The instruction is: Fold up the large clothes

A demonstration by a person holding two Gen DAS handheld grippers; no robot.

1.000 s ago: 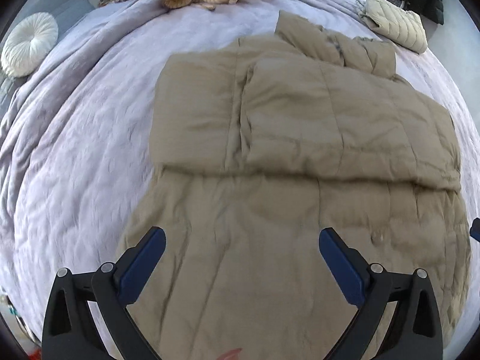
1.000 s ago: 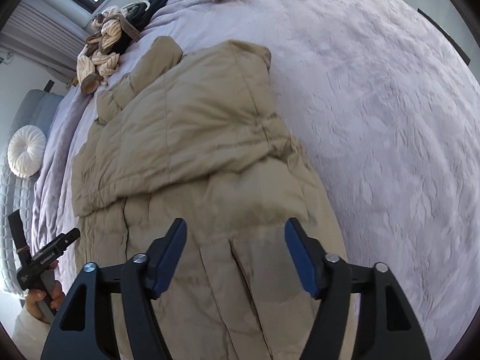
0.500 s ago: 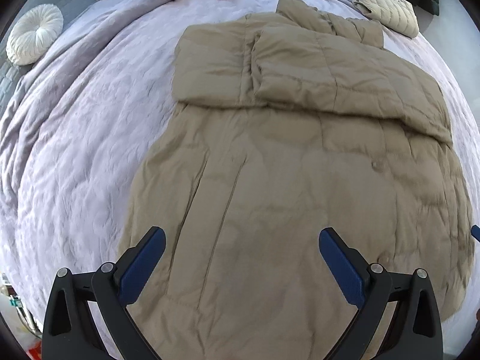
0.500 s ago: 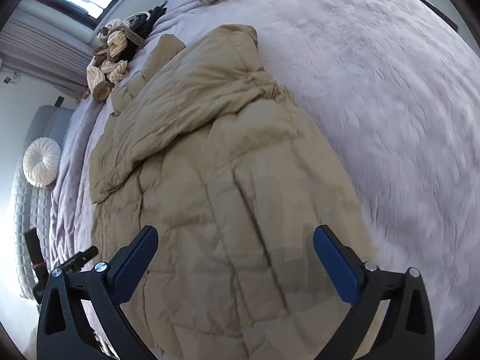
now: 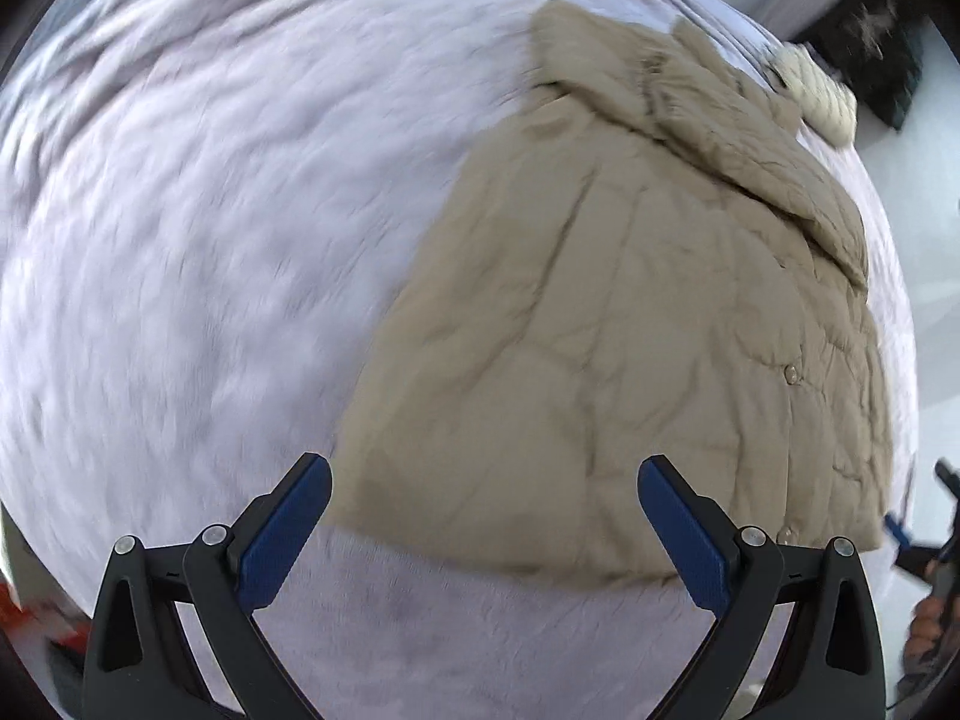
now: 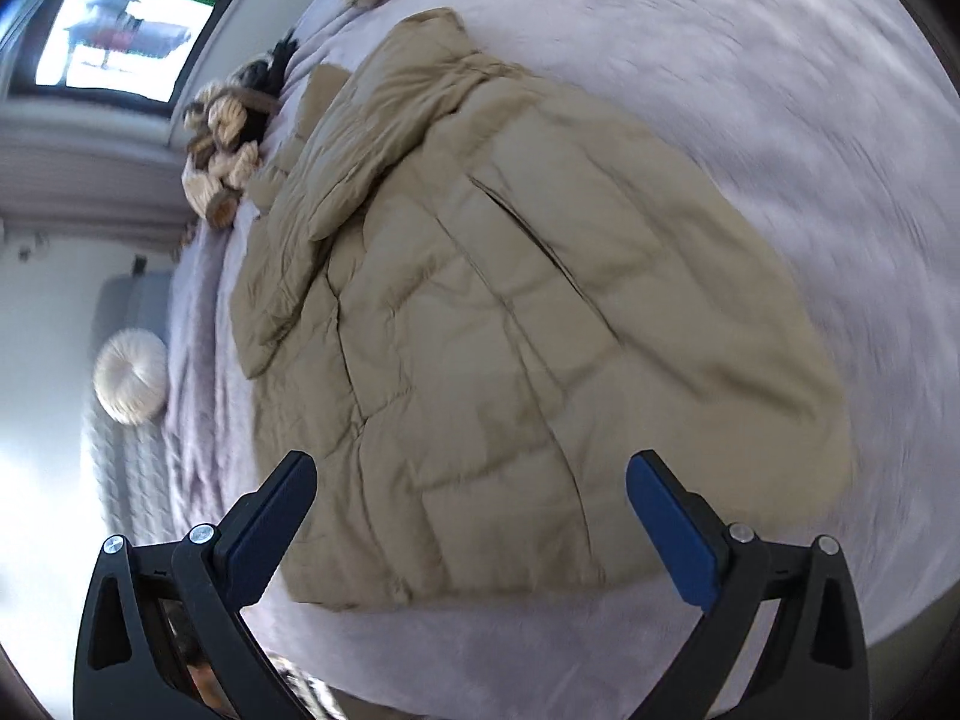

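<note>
A tan quilted puffer coat (image 5: 630, 330) lies flat on the lilac bedspread (image 5: 210, 240), its top part folded over at the far end. In the left wrist view my left gripper (image 5: 483, 531) hangs open above the coat's near hem, at its left corner, with nothing between the blue pads. The right wrist view shows the same coat (image 6: 510, 330) from the other side. My right gripper (image 6: 471, 528) stands wide open over the near hem, holding nothing. The right gripper's tip (image 5: 945, 516) and a hand show at the left view's right edge.
A striped knit heap (image 6: 222, 162) and dark clothes lie at the far end of the bedspread (image 6: 780, 120). A folded cream quilted garment (image 5: 822, 96) sits at the far corner. A round white cushion (image 6: 129, 375) rests on a grey seat beside the bed, under a window (image 6: 126, 18).
Both grippers have drawn back from over the coat's middle to its near hem, the left one sliding to the hem's left corner. The right jaws have widened. The coat lies as before.
</note>
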